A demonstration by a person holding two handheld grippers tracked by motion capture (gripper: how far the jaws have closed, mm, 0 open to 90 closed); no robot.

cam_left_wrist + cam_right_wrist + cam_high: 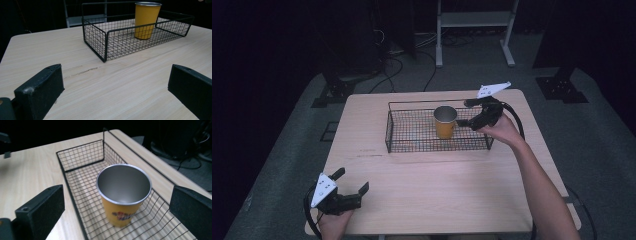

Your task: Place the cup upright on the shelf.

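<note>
The right gripper [468,114] hovers at the right end of the black wire basket [412,145], jaws spread wide and empty, just beside the upright yellow metal cup [445,122] standing inside it; the left gripper [353,181], jaws also apart, rests low at the pale wooden table's [437,190] near-left corner, well apart.

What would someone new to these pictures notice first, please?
The yellow cup stands upright in a black wire basket on the far half of the wooden table. The right gripper hovers open just beside the cup, over the basket's right end. The left gripper sits open at the table's near left corner, far from both.
</note>
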